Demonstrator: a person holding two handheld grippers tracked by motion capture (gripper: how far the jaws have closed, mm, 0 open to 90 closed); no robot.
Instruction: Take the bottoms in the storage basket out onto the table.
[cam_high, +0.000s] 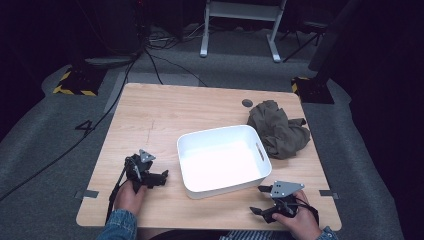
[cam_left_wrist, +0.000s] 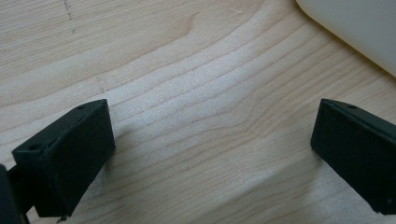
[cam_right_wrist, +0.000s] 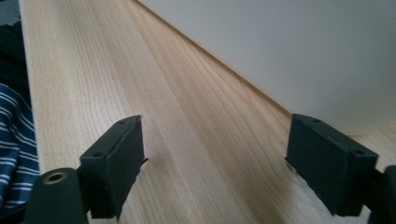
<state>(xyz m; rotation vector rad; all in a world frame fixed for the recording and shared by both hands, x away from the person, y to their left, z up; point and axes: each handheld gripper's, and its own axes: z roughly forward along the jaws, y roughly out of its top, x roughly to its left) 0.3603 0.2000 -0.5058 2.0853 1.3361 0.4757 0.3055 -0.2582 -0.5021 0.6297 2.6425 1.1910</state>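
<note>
High view first: I see the wooden table (cam_high: 165, 115) with a white bin (cam_high: 223, 159) near its middle, empty inside, and a crumpled olive-brown cloth (cam_high: 278, 128) lying just beside the bin's far right corner, on the tabletop and not in the bin. My left gripper (cam_high: 161, 176) sits low over the table to the left of the bin, near it but apart from it, with the hand (cam_high: 131, 195) wrapped around its body and the jaws pointing toward the bin's left wall. My right gripper (cam_high: 257, 200) is at the table's near edge, just in front of the bin's near right corner, its grey plate on top and its jaws pointing left along the bin's front wall. From the left gripper view I read both black jaws spread wide with bare wood grain between them, and a rounded corner of the bin (cam_left_wrist: 355, 28) showing at the upper right. From the right gripper view the jaws are likewise spread apart with nothing between them, low over the wood, the bin's white wall (cam_right_wrist: 289, 51) close by on the right, and striped blue fabric (cam_right_wrist: 11, 140) at the left edge beyond the table.
</note>
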